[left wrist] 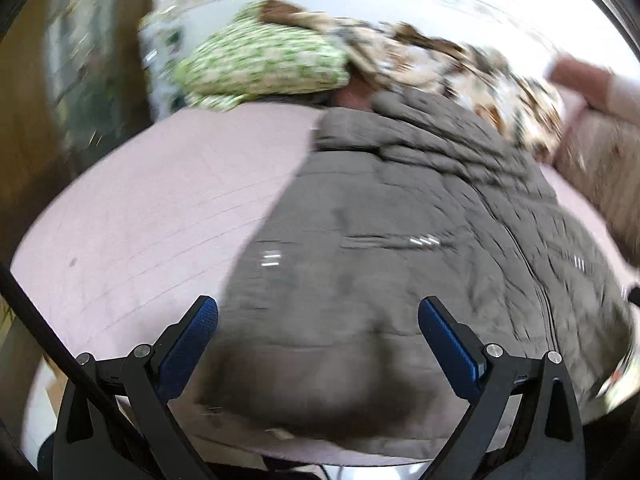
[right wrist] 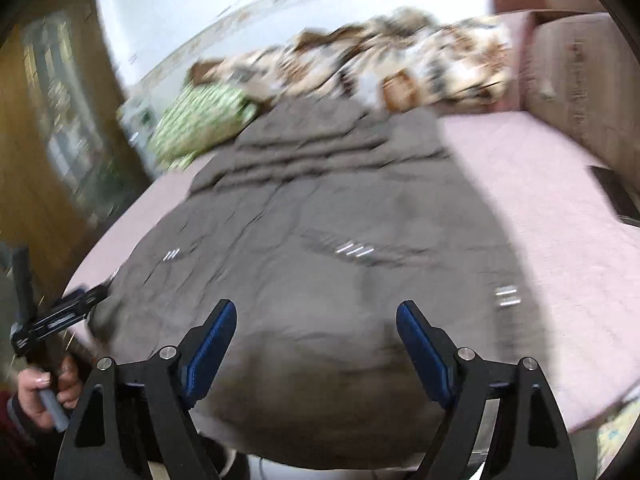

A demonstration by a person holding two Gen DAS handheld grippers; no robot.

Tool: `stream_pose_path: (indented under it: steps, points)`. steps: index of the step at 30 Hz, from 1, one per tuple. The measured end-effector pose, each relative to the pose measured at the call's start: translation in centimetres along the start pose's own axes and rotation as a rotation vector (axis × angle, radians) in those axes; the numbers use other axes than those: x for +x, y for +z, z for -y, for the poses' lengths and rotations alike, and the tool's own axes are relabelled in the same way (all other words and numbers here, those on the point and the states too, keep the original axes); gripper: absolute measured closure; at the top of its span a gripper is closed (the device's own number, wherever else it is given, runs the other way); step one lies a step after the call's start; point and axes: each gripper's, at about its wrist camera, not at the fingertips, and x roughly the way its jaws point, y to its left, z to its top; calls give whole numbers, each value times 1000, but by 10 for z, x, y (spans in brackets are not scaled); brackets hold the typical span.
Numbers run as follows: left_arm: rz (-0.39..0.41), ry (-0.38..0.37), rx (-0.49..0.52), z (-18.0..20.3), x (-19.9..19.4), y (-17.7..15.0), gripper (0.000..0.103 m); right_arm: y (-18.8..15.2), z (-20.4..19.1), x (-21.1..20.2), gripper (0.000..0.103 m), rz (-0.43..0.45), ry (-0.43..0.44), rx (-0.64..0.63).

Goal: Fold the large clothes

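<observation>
The grey padded jacket lies spread, unfolded, on the bed (folding seemingly barely begun), both grippers' fingers wide apart, empty.

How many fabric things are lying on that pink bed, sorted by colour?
Grey-brown: 1, the padded coat spread flat.
Green and white: 1, the patterned pillow.
Brown and cream: 1, the floral quilt bunched at the far end.
Total: 3, all on the pink sheet.
</observation>
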Motion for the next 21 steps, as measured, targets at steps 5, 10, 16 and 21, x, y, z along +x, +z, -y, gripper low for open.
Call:
stream_pose_path:
  steps: [5,10,16,21]
  points:
    - [-87,15,-214,-53,17,-4,6,1,67,-23,17,67,-107,227]
    - [-155,-32,-337,-71,32,-11,7,-14,124,-26,17,54,-66,503]
    - [-162,-49,-300,-59,36,-13,7,-25,137,-16,17,13,-29,606]
    - [-169,-62,-244,-45,37,-16,7,-34,131,-3,19,-27,35,652]
